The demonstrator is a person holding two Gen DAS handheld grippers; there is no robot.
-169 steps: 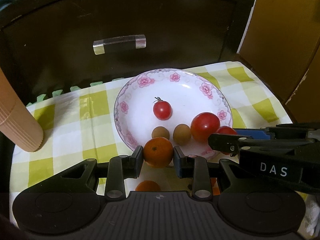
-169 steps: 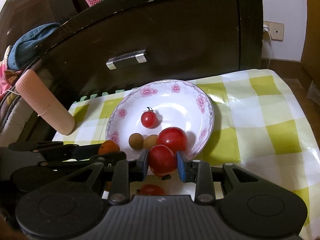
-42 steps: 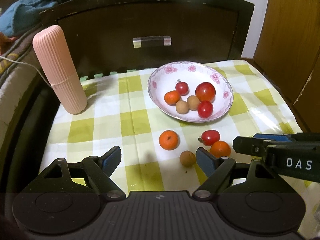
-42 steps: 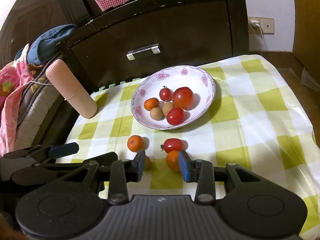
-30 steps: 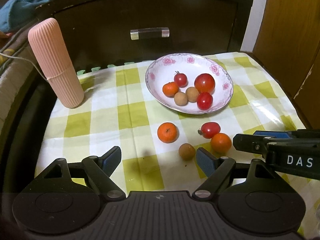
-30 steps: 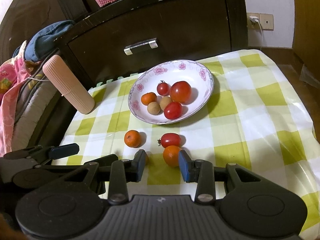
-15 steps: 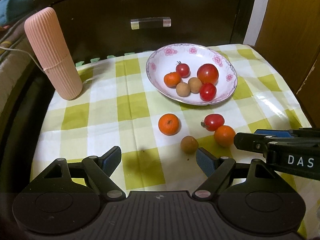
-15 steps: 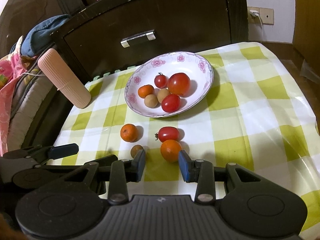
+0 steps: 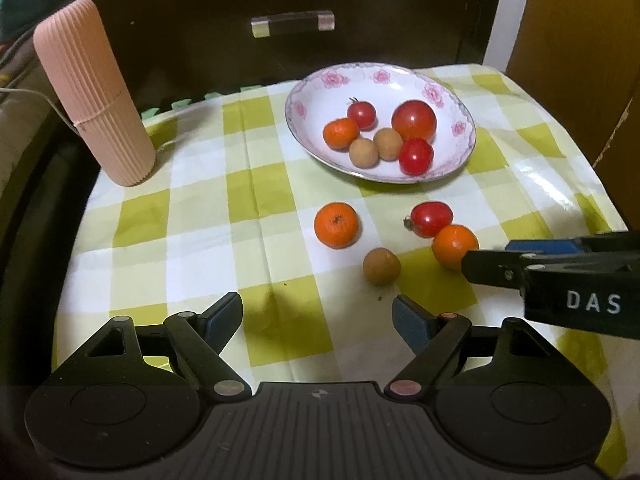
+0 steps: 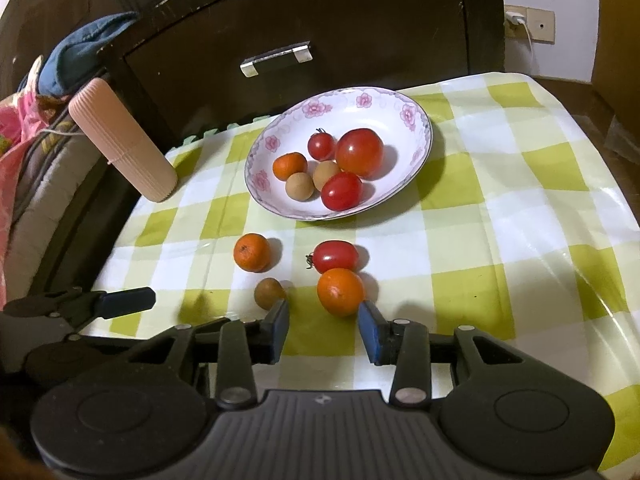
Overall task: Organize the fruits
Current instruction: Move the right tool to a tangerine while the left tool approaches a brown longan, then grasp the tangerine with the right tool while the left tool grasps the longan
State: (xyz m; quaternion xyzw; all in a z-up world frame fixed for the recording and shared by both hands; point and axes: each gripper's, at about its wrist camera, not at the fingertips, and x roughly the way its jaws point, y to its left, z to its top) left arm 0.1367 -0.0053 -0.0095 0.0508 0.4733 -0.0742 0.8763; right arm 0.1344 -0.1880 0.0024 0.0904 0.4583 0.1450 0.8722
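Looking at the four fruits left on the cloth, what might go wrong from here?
The nearest orange touches the tomato, so the right gripper may knock the tomato rolling. Its left finger sits close to the brown fruit and could nudge it. The plate already holds six round fruits; a drop may scatter them.

black hand-held gripper (image 9: 318, 314), blue pads (image 9: 412, 322), "DAS" lettering

home, likely bedroom corner. dark wooden drawer front (image 10: 320, 40) with clear handle (image 10: 276, 59) behind counter. counter covered in yellow-and-white checked oilcloth (image 10: 500, 208). flowered china plate (image 10: 416, 120) of fruit on it. pink ribbed case (image 10: 120, 140) upright at counter edge. heap of clothes (image 10: 76, 52) and quilted bedding (image 10: 36, 200) at left. wall socket with plugged charger (image 10: 520, 22) at right.
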